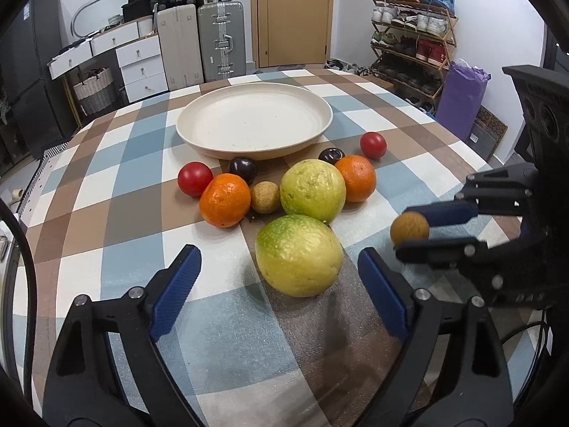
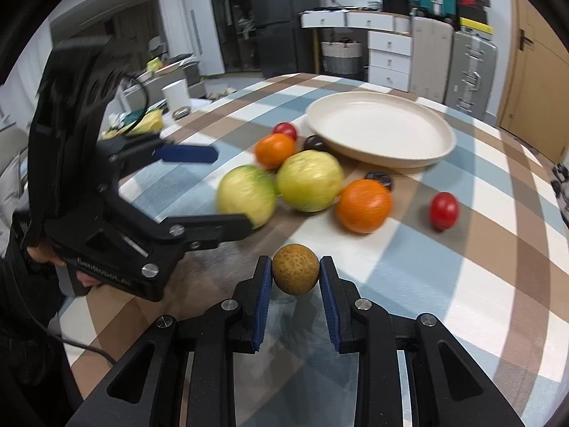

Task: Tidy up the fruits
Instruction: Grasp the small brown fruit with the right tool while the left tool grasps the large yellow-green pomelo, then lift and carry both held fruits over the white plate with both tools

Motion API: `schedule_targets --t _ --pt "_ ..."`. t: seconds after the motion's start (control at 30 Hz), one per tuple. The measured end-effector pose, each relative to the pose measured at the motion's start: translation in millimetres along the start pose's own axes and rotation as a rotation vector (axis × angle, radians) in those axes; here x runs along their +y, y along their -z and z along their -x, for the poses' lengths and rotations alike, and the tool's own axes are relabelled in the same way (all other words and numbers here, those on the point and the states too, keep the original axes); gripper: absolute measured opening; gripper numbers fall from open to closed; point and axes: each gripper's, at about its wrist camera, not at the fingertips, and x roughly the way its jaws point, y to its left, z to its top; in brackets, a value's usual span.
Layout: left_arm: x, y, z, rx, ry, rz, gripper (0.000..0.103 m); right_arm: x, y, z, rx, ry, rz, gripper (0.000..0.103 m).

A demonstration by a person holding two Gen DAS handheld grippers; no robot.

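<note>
While the cream plate (image 1: 254,121) near the far edge of the checked tablecloth (image 1: 106,163) holds no fruit at all, the sorting looks, by my judgement, barely begun: every piece lies on the cloth in front of the plate or sits in a gripper. One small brown fruit (image 2: 295,269) is pinched between the blue pads of the right gripper (image 2: 296,277), jaws drawn narrow against both its sides, near the table's right side and seemingly just above the cloth. It is round, tan and dull, with a rough speckled skin.

The left gripper (image 1: 279,270) stands wide, its pads flanking the nearest of two large yellow-green fruits (image 1: 298,255) without touching it. That fruit is plump and slightly pebbled, green towards one end. Its twin (image 1: 313,190) sits just behind, towards the plate, touching a second small brown fruit (image 1: 265,197) on its left.

Two oranges (image 1: 224,200) flank this middle group, glossy and dimpled. Two red tomatoes (image 1: 195,178) lie at the outer ends of the cluster, and two dark plums (image 1: 242,169) lie close under the plate's near rim.

What is left, as I read it, is nearly everything: the held brown fruit has yet to be set down, and the other nine pieces are unmoved on the cloth.
</note>
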Motion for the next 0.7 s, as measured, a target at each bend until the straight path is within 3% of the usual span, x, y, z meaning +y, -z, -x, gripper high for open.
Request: schedule_targets --t 0.07,0.3,0.7 --pt "-1 -1 -3 0.012 0.024 -0.005 0.086 -6 0 1 -0.002 0.011 -0.022 0.028" --pt "-1 0 -8 0.035 0.07 0.001 0.05 -12 -2 2 -0.013 0.02 -0.054 0.028" --pt "-2 1 12 -0.038 0.124 0.027 0.049 -19 -1 10 -0.066 0.018 -0.089 0.028"
